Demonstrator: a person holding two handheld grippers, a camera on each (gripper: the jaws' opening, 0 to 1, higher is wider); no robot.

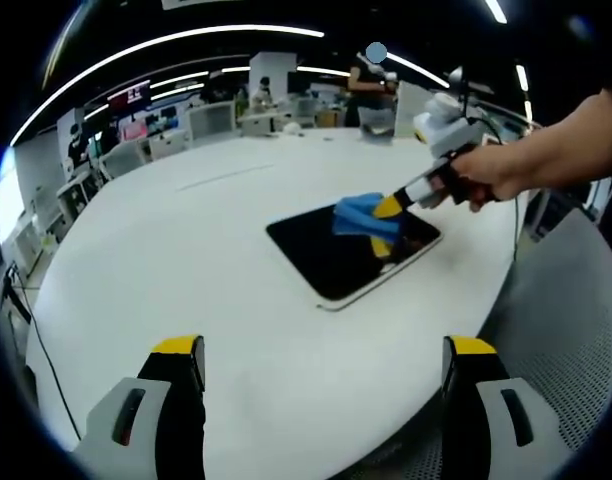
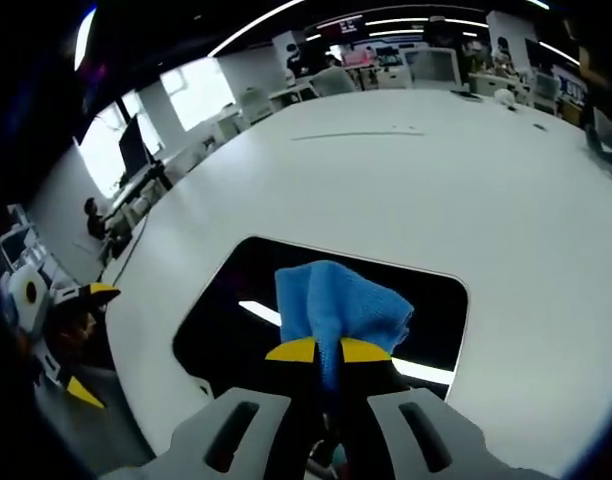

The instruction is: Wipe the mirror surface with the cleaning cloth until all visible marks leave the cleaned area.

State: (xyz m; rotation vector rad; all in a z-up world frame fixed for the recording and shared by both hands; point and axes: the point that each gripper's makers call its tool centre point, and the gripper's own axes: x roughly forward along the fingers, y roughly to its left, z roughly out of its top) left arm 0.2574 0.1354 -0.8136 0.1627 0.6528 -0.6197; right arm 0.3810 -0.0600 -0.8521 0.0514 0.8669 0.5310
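- The mirror [image 1: 351, 250] lies flat on the white table [image 1: 186, 260], a dark rounded rectangle right of centre in the left gripper view; its long axis runs from the upper right of that frame down toward the lower middle.
- In the right gripper view the mirror [image 2: 226, 300] sits in the lower middle of the frame, directly ahead of the right claw [image 2: 328, 350], its long side running across the frame from left to right.
- The right claw is pinched tight on the blue cleaning cloth [image 2: 336, 300], its yellow tips nearly meeting, and the cloth bunches out ahead of the tips over the dark glass.
- In the left gripper view the cloth [image 1: 364, 215] rests on the mirror's upper part, with the right claw [image 1: 391, 207] and the hand [image 1: 496, 170] holding it reaching in from the right edge.
- The left claw [image 1: 326, 352] stands wide apart at the bottom of its frame, holds nothing, and is well back from the mirror over bare table.
- The right claw is the nearer one by far; by my reading, the wipe turns on drawing the cloth along the mirror's long axis, with the glass toward the lower part of the left gripper view yet to be covered.
- Whether marks remain on the glass I cannot tell; it shows dark with a reflected strip of light.
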